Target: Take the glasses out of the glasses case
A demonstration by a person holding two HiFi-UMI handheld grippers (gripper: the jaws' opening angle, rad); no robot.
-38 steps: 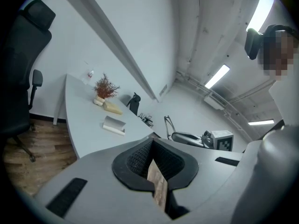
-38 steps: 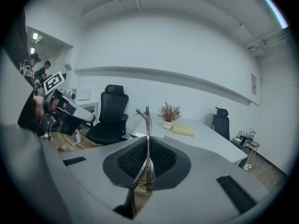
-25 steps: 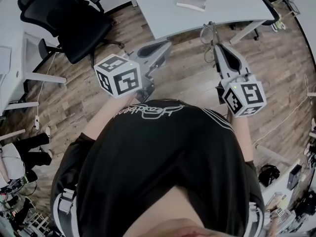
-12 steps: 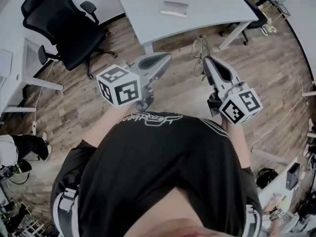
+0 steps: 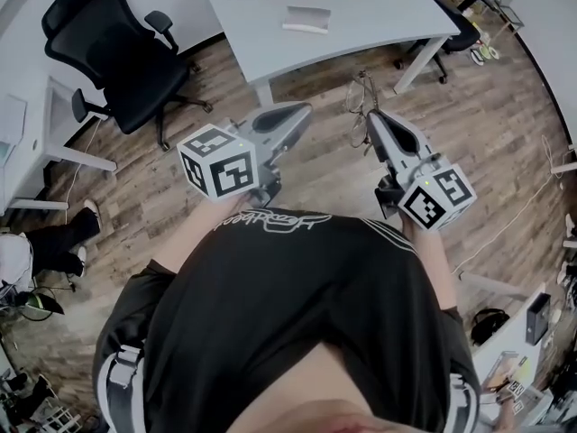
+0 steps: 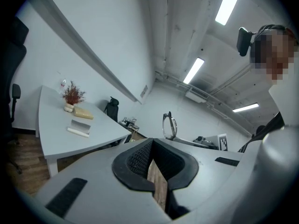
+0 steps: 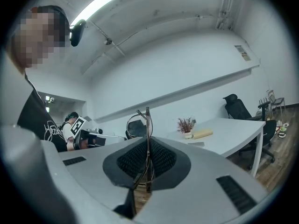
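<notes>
Thin metal-framed glasses (image 5: 360,106) hang over the wooden floor, pinched in my right gripper (image 5: 372,118), which is shut on them. In the right gripper view the glasses (image 7: 144,125) stand upright between the black pads. A light grey glasses case (image 5: 306,19) lies on the white desk (image 5: 379,16) ahead, away from both grippers. The case (image 6: 80,127) also shows in the left gripper view, and the glasses (image 6: 170,125) beyond the jaws. My left gripper (image 5: 293,117) is held level beside the right one, shut, with nothing in it.
A black office chair (image 5: 117,34) stands at the far left beside another white desk (image 5: 22,133). A small plant (image 6: 71,96) and a tan block (image 6: 84,113) sit at the desk's far end. A second chair (image 5: 455,25) is behind the desk on the right. Cables run across the floor at the right.
Both grippers have drawn back from the desk, the glasses still in the right one. More of the desk and the case now shows ahead.
</notes>
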